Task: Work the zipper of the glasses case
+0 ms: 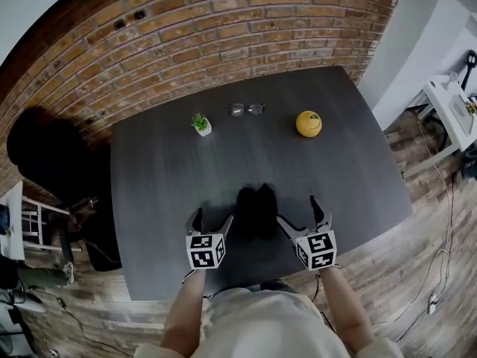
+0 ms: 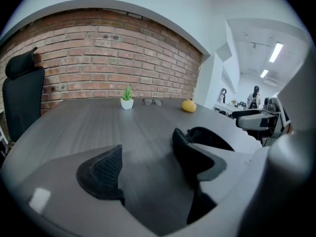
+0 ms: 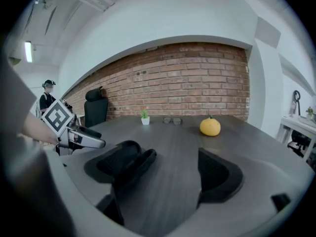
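The black glasses case point(image 1: 256, 209) lies on the dark table near its front edge, between my two grippers. My left gripper point(image 1: 214, 221) stands open just to the left of the case, and my right gripper point(image 1: 298, 213) stands open just to its right. Neither holds anything. In the left gripper view the case point(image 2: 213, 135) shows behind the right finger point(image 2: 205, 159), with nothing between the fingers of the left gripper point(image 2: 148, 146). In the right gripper view the case point(image 3: 142, 160) sits against the left finger, and the gap of the right gripper point(image 3: 175, 162) holds only bare table. I cannot make out the zipper.
At the far side of the table point(image 1: 164, 170) stand a small potted plant point(image 1: 201, 124), a pair of glasses point(image 1: 247, 110) and an orange point(image 1: 308, 123). A black chair point(image 1: 45, 155) is at the left, a brick wall behind, and white furniture point(image 1: 451, 103) at the right.
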The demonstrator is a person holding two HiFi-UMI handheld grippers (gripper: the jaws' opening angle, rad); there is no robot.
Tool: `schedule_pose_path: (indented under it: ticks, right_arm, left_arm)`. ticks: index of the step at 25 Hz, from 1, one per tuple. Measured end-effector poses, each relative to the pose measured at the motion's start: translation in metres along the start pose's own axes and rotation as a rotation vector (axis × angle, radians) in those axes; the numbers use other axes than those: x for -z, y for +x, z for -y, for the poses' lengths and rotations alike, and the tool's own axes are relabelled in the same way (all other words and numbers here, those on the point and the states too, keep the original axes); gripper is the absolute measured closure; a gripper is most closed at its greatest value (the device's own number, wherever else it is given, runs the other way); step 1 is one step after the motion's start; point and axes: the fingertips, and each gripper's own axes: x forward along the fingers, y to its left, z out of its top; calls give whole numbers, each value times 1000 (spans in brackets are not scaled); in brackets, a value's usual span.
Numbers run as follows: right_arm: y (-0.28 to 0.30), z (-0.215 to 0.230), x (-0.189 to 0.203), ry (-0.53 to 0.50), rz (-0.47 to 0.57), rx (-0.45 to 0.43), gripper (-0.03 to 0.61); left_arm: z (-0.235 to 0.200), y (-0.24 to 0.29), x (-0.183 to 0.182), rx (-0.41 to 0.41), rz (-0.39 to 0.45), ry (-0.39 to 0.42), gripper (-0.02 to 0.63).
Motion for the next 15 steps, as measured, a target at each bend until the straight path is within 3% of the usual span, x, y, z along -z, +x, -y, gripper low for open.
schedule_pose_path:
  ticks: [6, 15]
  right_arm:
    - [11, 18, 32, 6, -92, 36, 120]
    - [23, 13, 66, -30, -178, 31, 120]
  left_arm:
    - [-5, 17, 19, 9, -80, 52, 204]
    - [4, 27, 30, 44, -113, 125, 206]
